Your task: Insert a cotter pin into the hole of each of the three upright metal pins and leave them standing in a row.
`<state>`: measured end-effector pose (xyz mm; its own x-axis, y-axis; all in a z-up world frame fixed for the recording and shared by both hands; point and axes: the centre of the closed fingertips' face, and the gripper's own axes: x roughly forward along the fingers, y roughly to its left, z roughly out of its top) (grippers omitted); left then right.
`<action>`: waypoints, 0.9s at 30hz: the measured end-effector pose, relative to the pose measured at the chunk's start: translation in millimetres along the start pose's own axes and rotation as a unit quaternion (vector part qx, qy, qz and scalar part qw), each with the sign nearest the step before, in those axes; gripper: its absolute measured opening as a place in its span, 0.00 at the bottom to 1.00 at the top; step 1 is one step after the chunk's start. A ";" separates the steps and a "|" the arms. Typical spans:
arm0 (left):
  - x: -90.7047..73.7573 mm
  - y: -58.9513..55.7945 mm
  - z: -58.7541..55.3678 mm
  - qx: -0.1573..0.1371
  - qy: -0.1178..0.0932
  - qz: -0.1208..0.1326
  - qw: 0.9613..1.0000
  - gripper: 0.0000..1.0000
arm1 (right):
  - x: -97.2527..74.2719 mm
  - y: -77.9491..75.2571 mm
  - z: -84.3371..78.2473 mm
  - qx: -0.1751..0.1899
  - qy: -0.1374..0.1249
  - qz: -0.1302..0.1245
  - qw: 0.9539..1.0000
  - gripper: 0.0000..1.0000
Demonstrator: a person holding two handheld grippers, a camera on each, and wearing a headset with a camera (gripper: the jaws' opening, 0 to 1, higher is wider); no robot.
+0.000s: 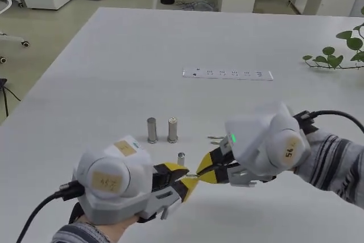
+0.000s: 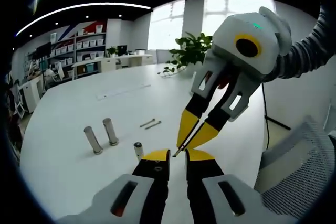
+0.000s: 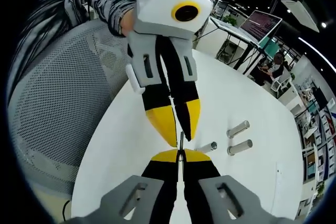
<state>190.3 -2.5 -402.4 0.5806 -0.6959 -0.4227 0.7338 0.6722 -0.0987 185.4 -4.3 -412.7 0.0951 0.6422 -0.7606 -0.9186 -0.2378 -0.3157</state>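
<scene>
Head view: left gripper (image 1: 186, 186) and right gripper (image 1: 203, 173) fingers both clamped on one cotter pin (image 3: 180, 141). Release one side, then align with the nearest metal pin (image 1: 181, 157).

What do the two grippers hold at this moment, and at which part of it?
The right gripper pinches a thin cotter pin by one end. Its other end reaches the left gripper; whether that one grips cannot be told.

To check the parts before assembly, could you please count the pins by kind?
Metal pins: 3
Cotter pins: 3, one held by the right gripper
Total: 6
</scene>
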 end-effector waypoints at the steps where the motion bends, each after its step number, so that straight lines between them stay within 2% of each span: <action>1: 0.1 -0.5 0.2 0.000 0.000 -0.001 1.000 0.05 | -0.4 0.5 0.4 -0.001 -0.001 0.000 1.000 0.00; 10: -0.2 -1.7 -0.8 -0.007 0.001 -0.006 1.000 0.02 | -2.3 1.3 1.7 -0.005 -0.003 -0.005 1.000 0.00; 14: 0.9 -6.4 -0.9 -0.018 0.002 -0.020 1.000 0.00 | -1.8 2.4 0.8 -0.010 0.000 -0.005 1.000 0.00; 19: 2.1 -6.4 -2.1 -0.032 0.004 -0.022 0.999 0.00 | -1.6 3.4 0.1 -0.012 0.002 -0.006 1.000 0.00; 27: 2.7 -6.3 -1.2 -0.032 0.003 -0.024 0.999 0.00 | -2.1 2.6 -1.0 -0.006 0.001 -0.010 1.000 0.00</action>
<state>186.8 -8.4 -404.0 0.5437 -0.7259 -0.4213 0.7357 0.6538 -0.1769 183.2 -7.0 -412.5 0.1140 0.6450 -0.7557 -0.9118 -0.2342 -0.3374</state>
